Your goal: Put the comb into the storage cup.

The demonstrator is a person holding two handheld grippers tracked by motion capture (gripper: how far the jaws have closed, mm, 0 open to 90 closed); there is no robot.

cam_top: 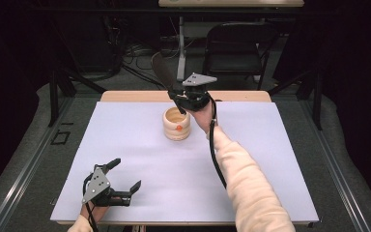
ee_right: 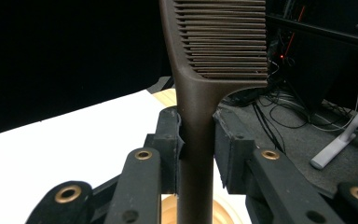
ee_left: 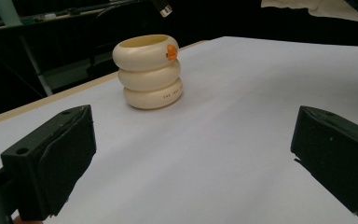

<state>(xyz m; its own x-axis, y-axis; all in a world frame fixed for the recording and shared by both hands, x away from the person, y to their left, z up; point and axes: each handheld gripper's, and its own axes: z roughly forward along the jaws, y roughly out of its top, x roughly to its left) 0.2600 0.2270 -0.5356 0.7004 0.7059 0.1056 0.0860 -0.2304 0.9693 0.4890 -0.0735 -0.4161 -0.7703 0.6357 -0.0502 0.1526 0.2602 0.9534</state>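
Observation:
A cream holder [cam_top: 177, 124] shaped like three stacked rings, with a small orange mark, stands upright on the white table top [cam_top: 140, 159]; it also appears in the left gripper view [ee_left: 148, 71]. Just above and behind it, my right gripper [cam_top: 186, 99] is shut on the handle of a dark brown comb [cam_top: 163, 71], which slants up and to the left. The right gripper view looks along the comb [ee_right: 200, 70], with both pads clamping the handle and the holder's rim [ee_right: 168, 212] below. My left gripper [cam_top: 125, 175] rests open near the front left edge, nothing between its jaws.
A folding chair [cam_top: 234, 48], a stand pole and cables sit beyond the table's far wooden edge [cam_top: 135, 95]. Grey floor runs along both sides of the table.

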